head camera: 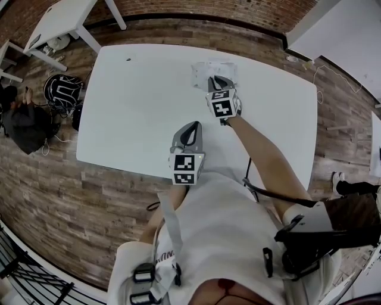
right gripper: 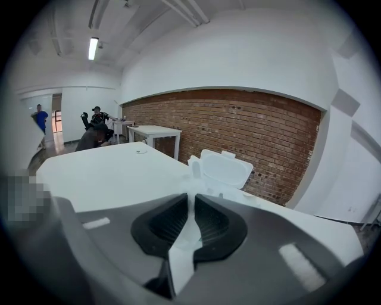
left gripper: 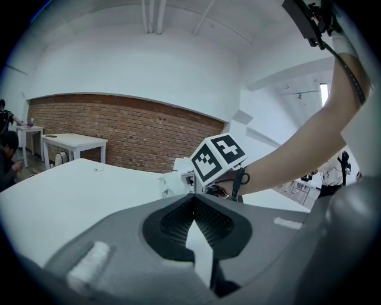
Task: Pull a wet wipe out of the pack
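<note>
The wet wipe pack (head camera: 204, 72) lies at the far middle of the white table (head camera: 137, 101). Its flip lid (right gripper: 226, 170) stands open in the right gripper view. My right gripper (head camera: 220, 81) is at the pack's near edge and points down at its opening. Its jaws stand a narrow slit apart, with a white wet wipe (right gripper: 189, 225) pinched between the pads. My left gripper (head camera: 189, 132) hovers over the near part of the table, shut and empty. In its own view my left gripper (left gripper: 194, 198) looks toward the right gripper's marker cube (left gripper: 217, 156) and the pack (left gripper: 171, 179).
The table's near edge runs just under my left hand. A dark bag (head camera: 62, 89) lies on the wood floor to the left, beside a seated person (head camera: 21, 122). Another white table (head camera: 59, 18) stands at the far left. A brick wall (right gripper: 250, 125) runs behind the pack.
</note>
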Demonstrator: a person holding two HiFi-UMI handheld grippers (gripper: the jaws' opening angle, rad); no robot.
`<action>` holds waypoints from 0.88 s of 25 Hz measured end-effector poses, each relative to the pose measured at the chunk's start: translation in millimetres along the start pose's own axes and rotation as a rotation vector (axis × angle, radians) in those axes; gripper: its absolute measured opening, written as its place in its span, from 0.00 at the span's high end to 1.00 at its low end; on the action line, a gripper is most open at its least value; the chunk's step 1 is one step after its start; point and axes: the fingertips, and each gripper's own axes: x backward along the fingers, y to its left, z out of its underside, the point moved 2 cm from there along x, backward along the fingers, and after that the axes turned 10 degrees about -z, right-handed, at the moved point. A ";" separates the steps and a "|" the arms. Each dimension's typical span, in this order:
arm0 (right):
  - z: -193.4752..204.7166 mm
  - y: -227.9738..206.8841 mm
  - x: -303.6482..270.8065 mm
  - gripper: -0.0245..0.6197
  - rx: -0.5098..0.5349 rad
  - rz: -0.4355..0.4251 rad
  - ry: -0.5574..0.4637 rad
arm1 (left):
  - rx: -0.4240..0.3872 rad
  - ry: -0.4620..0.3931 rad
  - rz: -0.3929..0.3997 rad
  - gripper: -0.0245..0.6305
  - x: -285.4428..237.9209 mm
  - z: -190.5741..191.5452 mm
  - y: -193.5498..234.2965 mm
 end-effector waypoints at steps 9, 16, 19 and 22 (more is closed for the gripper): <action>-4.3 -8.1 9.6 0.93 -0.013 0.015 -0.017 | -0.006 -0.008 0.018 0.96 -0.2 -0.9 -1.8; -9.6 -19.5 15.8 0.93 -0.003 0.038 -0.025 | -0.012 -0.014 0.026 0.96 0.3 -2.7 -3.9; -14.3 -22.4 17.2 0.93 0.008 0.042 -0.027 | -0.015 -0.022 0.025 0.96 0.5 -5.1 -2.8; -18.2 -26.4 19.5 0.93 0.019 0.049 -0.035 | -0.018 -0.023 0.029 0.96 0.4 -5.2 -4.2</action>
